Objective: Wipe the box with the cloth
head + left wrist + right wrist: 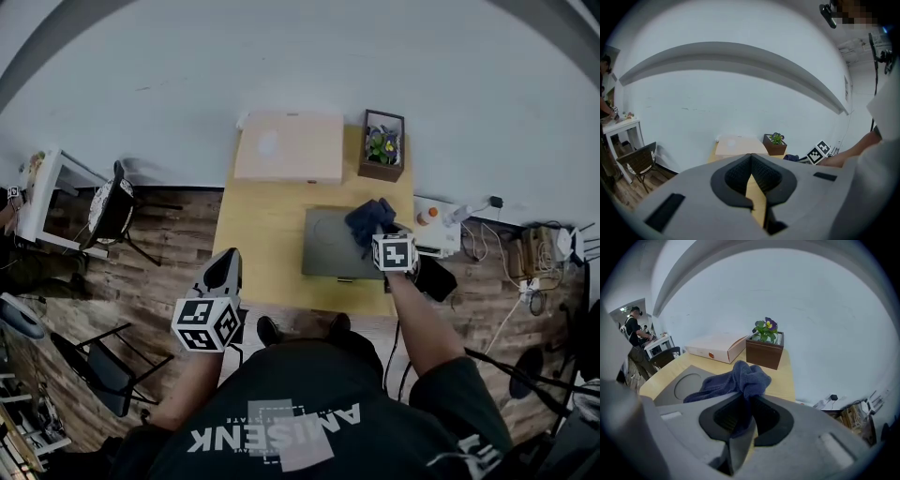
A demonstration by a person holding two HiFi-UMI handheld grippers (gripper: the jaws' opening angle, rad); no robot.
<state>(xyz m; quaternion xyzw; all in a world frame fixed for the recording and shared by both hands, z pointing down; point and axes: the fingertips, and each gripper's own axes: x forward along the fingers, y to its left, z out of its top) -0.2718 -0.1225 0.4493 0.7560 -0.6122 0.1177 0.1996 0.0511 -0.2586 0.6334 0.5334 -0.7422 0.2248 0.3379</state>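
Note:
A dark blue cloth is bunched on the far right part of a flat grey box with a round recess, which lies on the yellow table. My right gripper is shut on the cloth, which spills from the jaws onto the grey box. A pale cardboard box sits at the table's far end. My left gripper hangs off the table's near left corner, shut on nothing; its jaws point toward the pale box.
A brown planter with flowers stands beside the pale box, against the white wall. A black chair and white side table are left of the table. Cables and small items lie on the right. A person stands far off.

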